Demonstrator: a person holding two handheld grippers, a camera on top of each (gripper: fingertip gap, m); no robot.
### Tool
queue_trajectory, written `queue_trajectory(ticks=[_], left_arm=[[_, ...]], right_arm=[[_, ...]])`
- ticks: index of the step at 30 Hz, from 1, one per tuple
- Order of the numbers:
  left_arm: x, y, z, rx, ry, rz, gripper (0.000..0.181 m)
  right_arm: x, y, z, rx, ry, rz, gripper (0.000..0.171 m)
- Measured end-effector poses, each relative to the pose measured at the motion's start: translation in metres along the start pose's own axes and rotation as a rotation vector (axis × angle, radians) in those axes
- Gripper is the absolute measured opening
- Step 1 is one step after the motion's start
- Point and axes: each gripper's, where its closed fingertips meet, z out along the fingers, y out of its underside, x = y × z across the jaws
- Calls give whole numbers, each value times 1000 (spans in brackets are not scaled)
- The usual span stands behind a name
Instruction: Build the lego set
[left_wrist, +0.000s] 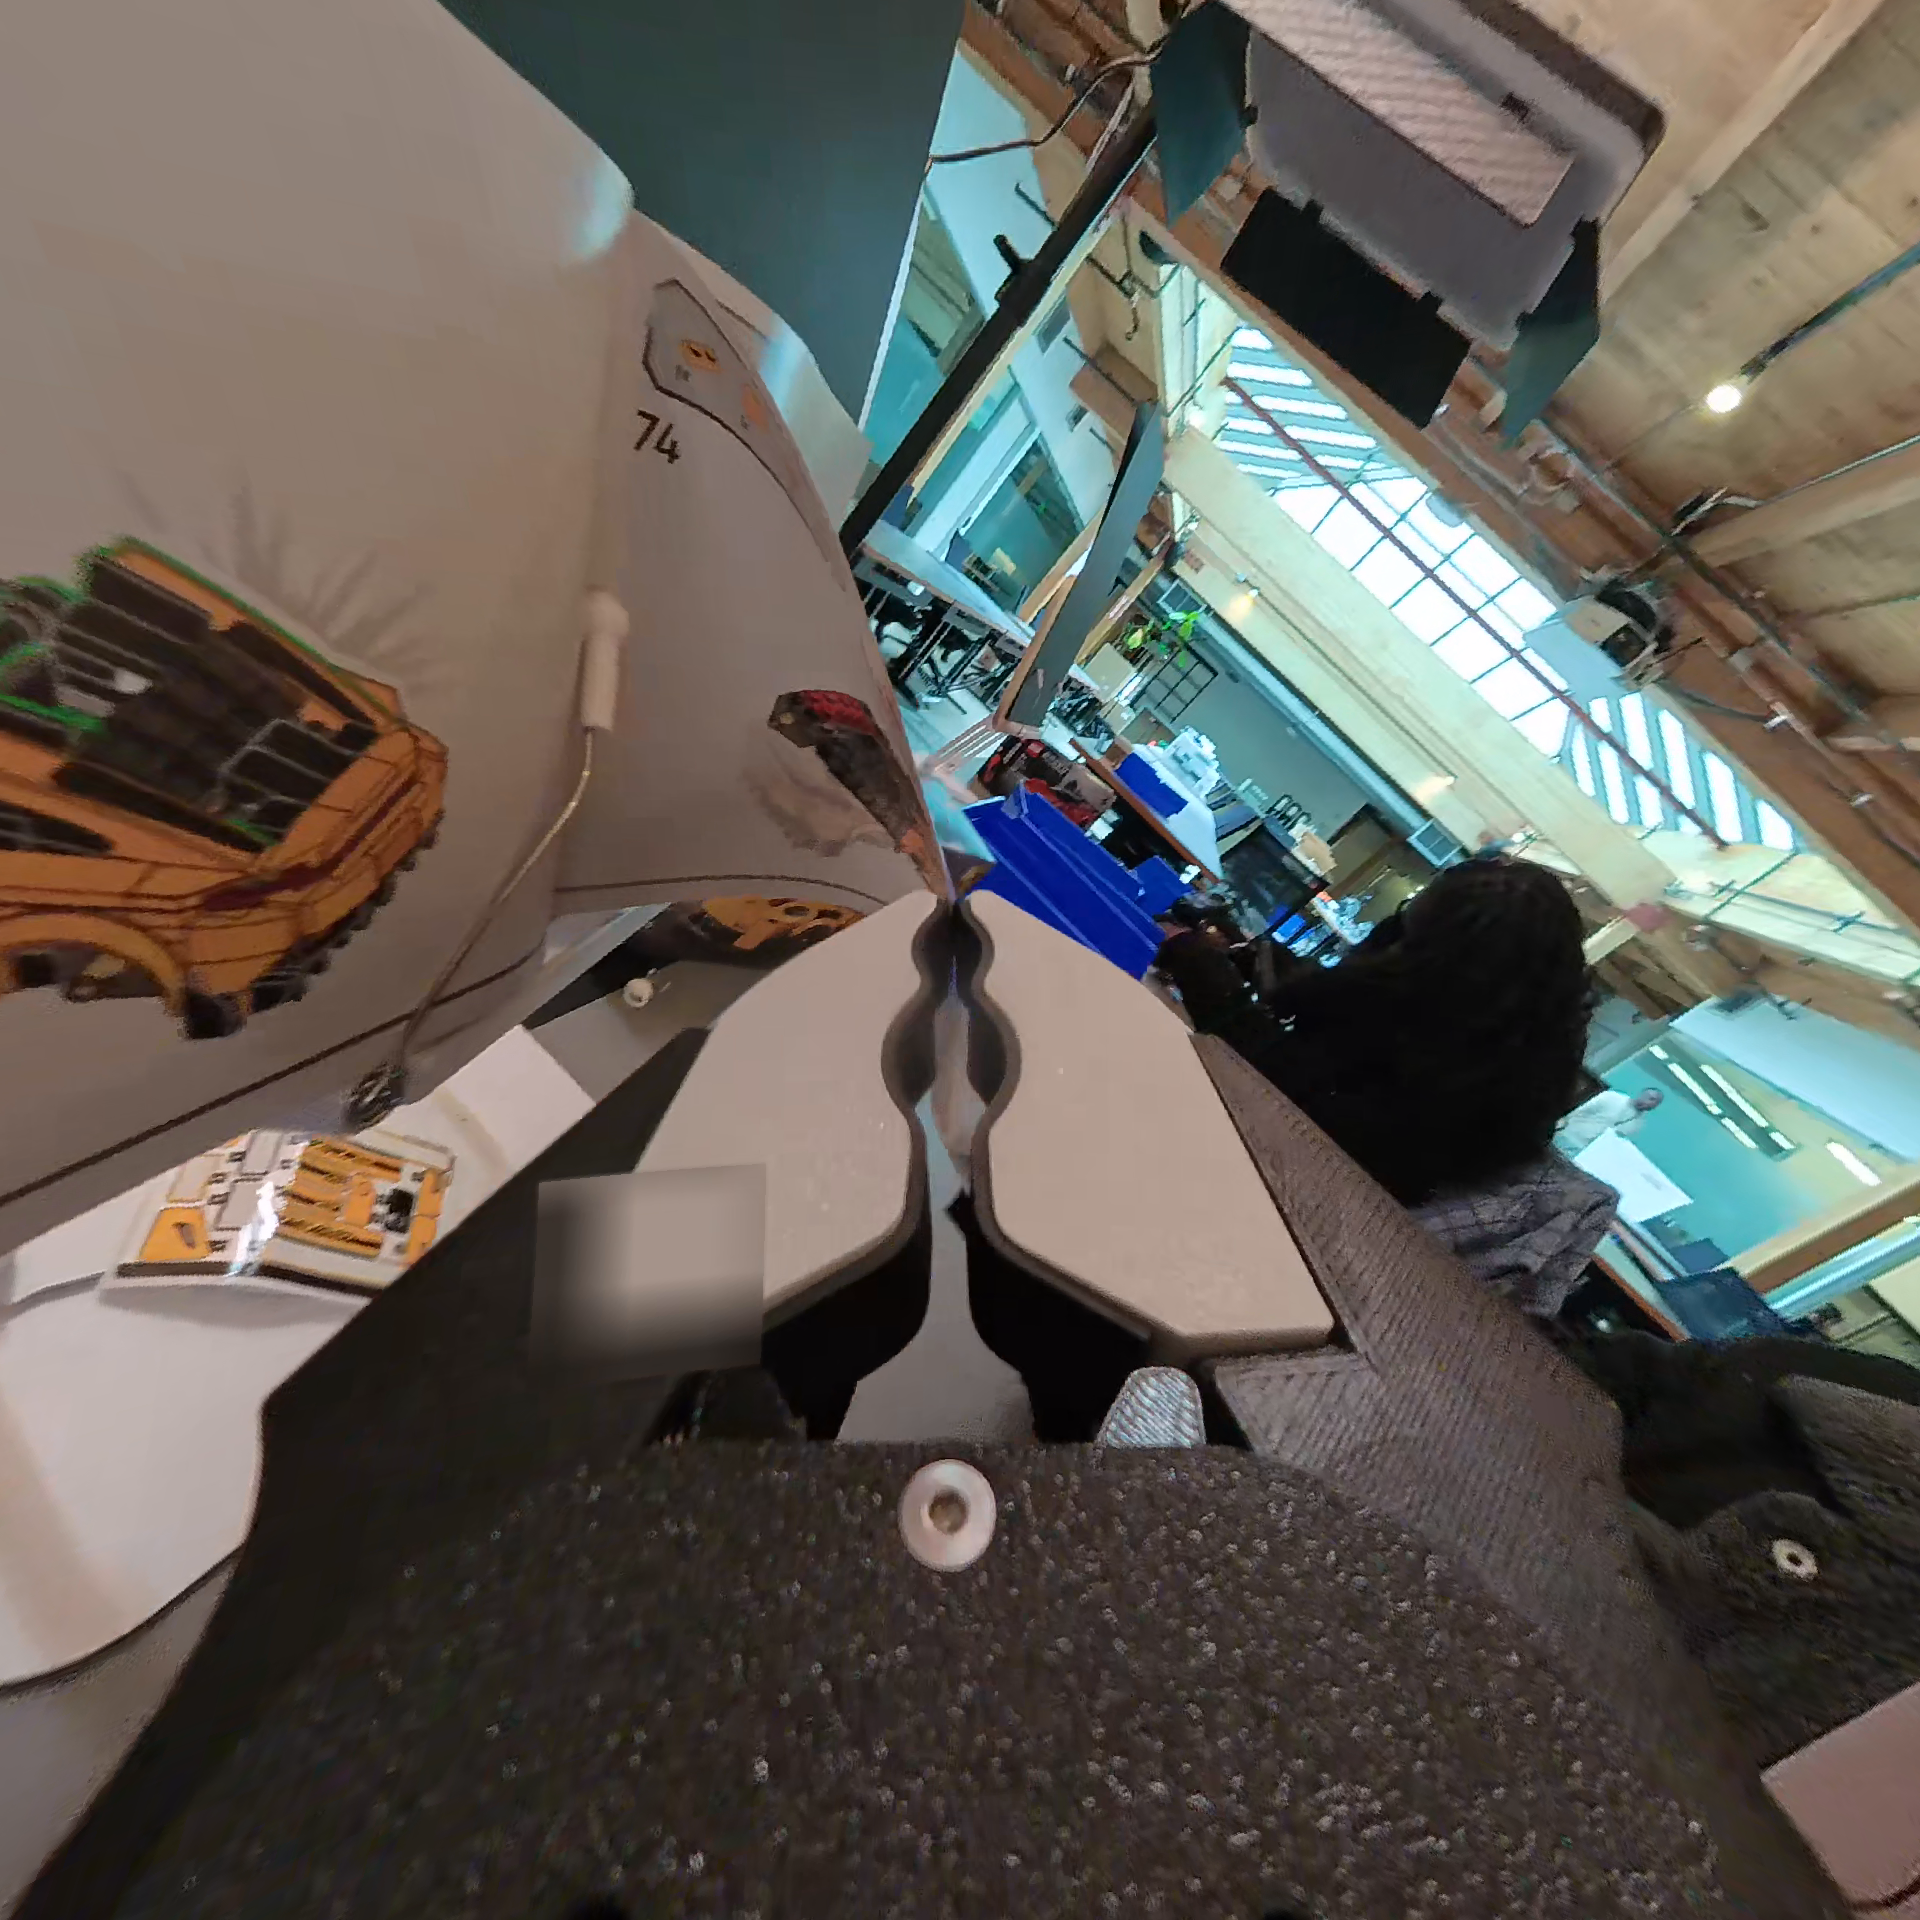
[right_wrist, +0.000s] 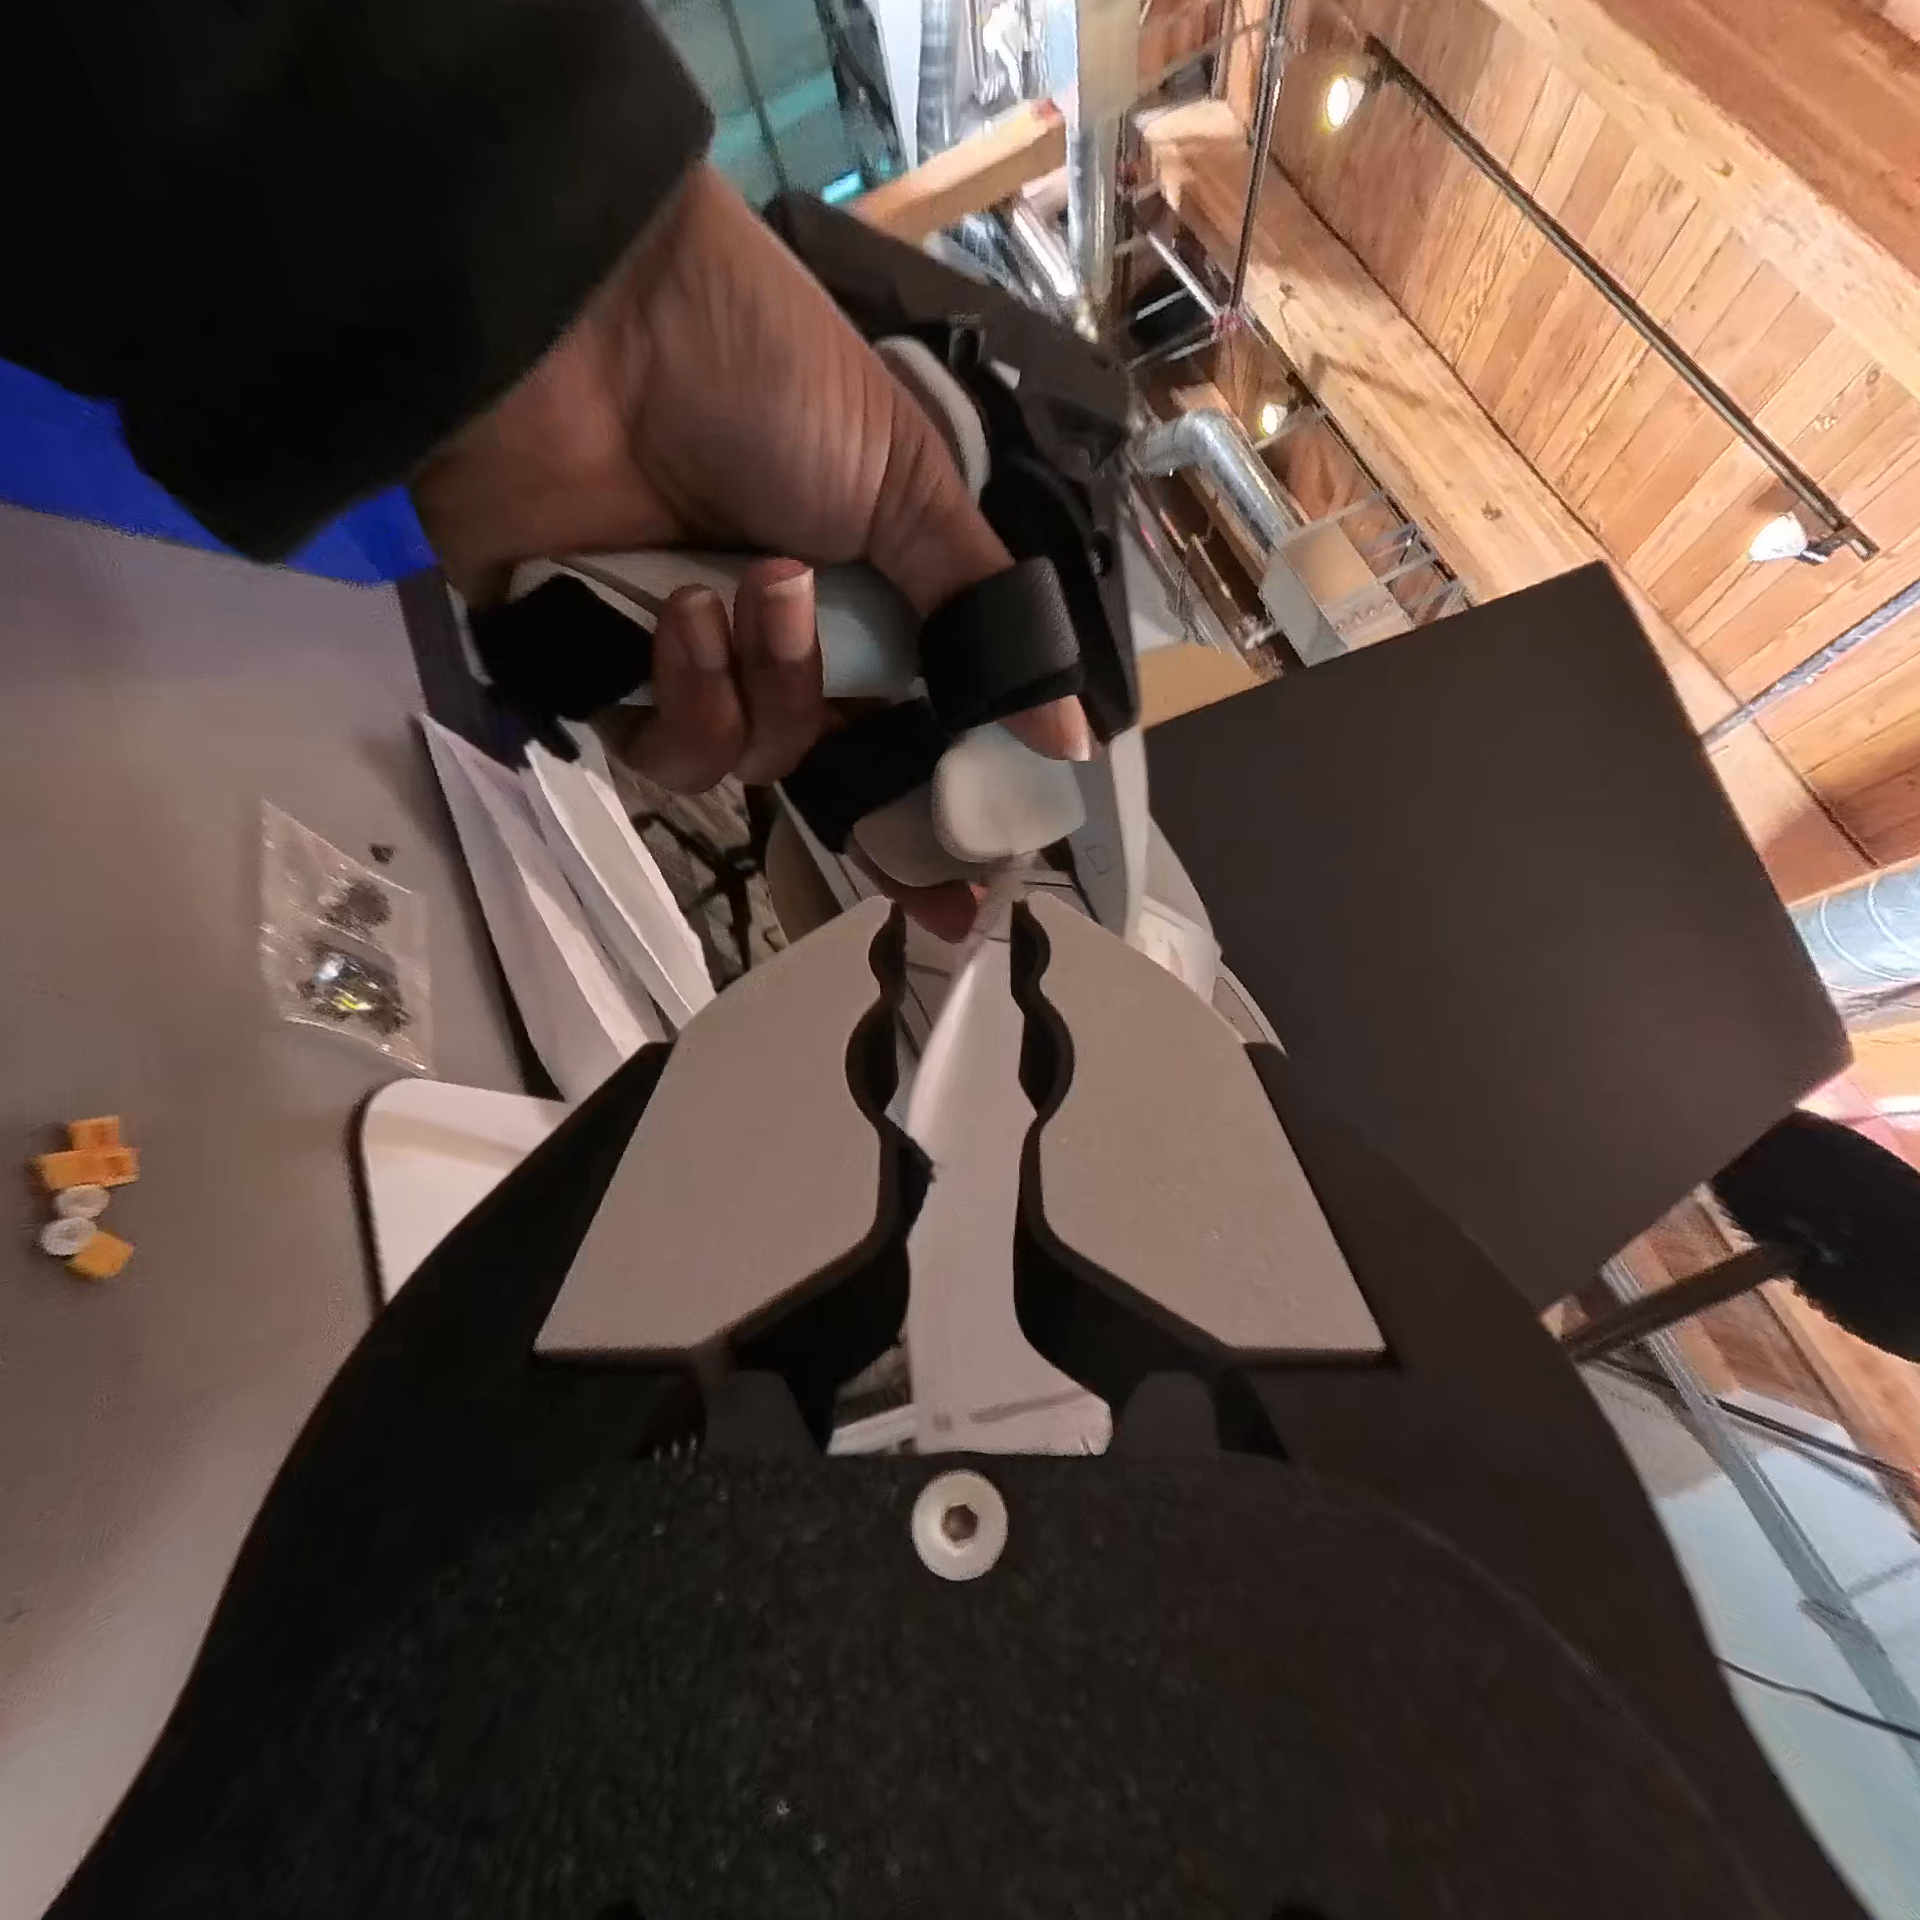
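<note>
instruction booklet (left_wrist: 312, 436) cropped, bagged parts (right_wrist: 348, 935) blurred

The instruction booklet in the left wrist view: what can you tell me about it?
The instruction booklet is pale grey glossy paper, open and lifted, its pages curving. They show printed drawings of an orange car and a numbered step. The left claw is shut on a page's edge, holding it up above the white table. A thin cable hangs in front of it.
</note>
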Motion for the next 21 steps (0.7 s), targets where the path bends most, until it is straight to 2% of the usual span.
queue_trajectory(ticks=[1, 4, 9, 21], left_arm=[[-2, 0, -4, -11, -12, 13, 0], [-9, -2, -15, -27, -43, 41, 0], [-21, -9, -35, -53, -99, 81, 0], [-35, -22, -55, -55, -190, 143, 0]], right_arm=[[1, -3, -7, 18, 0, 9, 19], [6, 4, -25, 37, 6, 22, 19], [12, 35, -40, -32, 15, 33, 19], [-4, 67, -35, -122, -20, 37, 18]])
